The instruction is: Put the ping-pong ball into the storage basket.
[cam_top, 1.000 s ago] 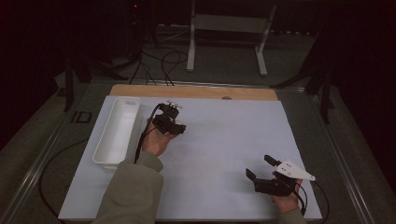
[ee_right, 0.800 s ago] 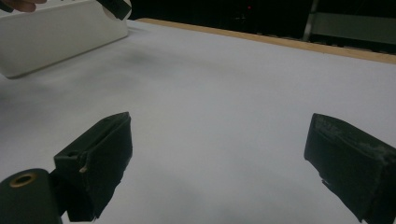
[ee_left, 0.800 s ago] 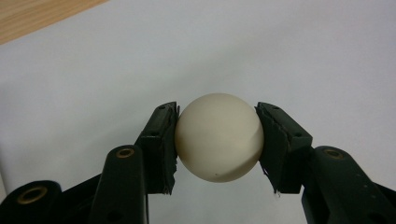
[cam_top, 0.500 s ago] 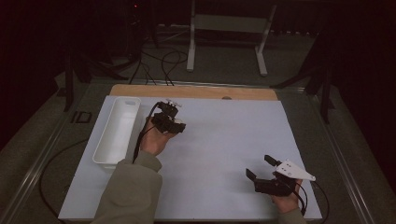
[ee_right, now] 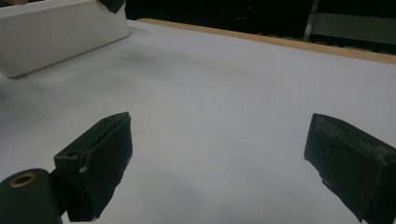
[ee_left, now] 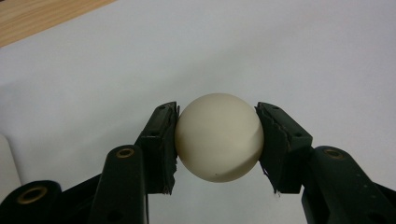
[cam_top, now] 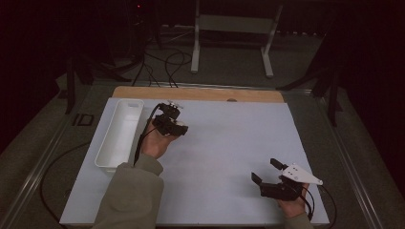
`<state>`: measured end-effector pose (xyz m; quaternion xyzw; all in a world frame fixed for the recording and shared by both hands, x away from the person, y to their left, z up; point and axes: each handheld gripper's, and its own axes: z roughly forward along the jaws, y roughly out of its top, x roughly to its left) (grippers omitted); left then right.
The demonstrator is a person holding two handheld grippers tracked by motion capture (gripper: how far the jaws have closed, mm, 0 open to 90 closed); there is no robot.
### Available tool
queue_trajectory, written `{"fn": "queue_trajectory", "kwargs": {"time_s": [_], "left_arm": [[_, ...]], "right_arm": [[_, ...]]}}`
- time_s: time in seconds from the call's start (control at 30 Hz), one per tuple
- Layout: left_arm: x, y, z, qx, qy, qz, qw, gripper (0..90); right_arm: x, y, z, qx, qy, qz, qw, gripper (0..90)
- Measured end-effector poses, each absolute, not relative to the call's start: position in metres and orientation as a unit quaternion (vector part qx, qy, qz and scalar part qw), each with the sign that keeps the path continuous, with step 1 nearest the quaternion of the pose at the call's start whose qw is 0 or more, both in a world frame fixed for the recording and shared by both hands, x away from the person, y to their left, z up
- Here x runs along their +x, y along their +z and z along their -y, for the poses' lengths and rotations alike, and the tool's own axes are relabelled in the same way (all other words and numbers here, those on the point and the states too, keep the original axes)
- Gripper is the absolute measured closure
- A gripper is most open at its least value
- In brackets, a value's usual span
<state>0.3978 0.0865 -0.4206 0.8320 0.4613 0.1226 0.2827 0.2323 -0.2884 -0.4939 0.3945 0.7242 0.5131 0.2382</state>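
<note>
- So, my left gripper (ee_left: 218, 142) has its jaws clamped on a cream ball (ee_left: 218, 137), one pad on each side; the grip looks square and the ball sits well between the pads.
- In the high view the left gripper (cam_top: 170, 119) is over the mat (cam_top: 229, 143), toward the far left, just right of the white tray (cam_top: 119, 133). The ball itself is too small and dark for me to pick out from up there; I think it sits at the far tip of the gripper.
- Whether the ball is lifted clear of the mat or resting on it, I can't say for sure from the left gripper view.
- My right gripper (cam_top: 270, 171) is at the near right corner of the mat, jaws wide apart with nothing between them; the right gripper view shows bare mat past the pads (ee_right: 100, 158).
- From that same view the tray (ee_right: 60, 32) stands at the far left, well apart from the right gripper.
- Progress, as I judge it: the pickup is done, the ball is secured. What I take to be left is the carry leftward over the tray rim and the release inside. The tray looks empty from above.
- The right hand seems to have no part in this step.
</note>
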Motion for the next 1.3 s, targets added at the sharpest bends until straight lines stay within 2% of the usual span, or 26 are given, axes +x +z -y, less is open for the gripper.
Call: {"fn": "queue_trajectory", "kwargs": {"time_s": [1.0,1.3], "left_arm": [[0.393,-0.410,-0.104,0.826,0.130,-0.471,0.281,51.5],[0.390,-0.405,-0.107,0.829,0.132,-0.458,0.292,51.4]], "right_arm": [[0.232,-0.494,0.288,0.394,0.512,-0.725,0.238,7.0],[0.232,-0.494,0.288,0.395,0.512,-0.725,0.238,7.0]]}}
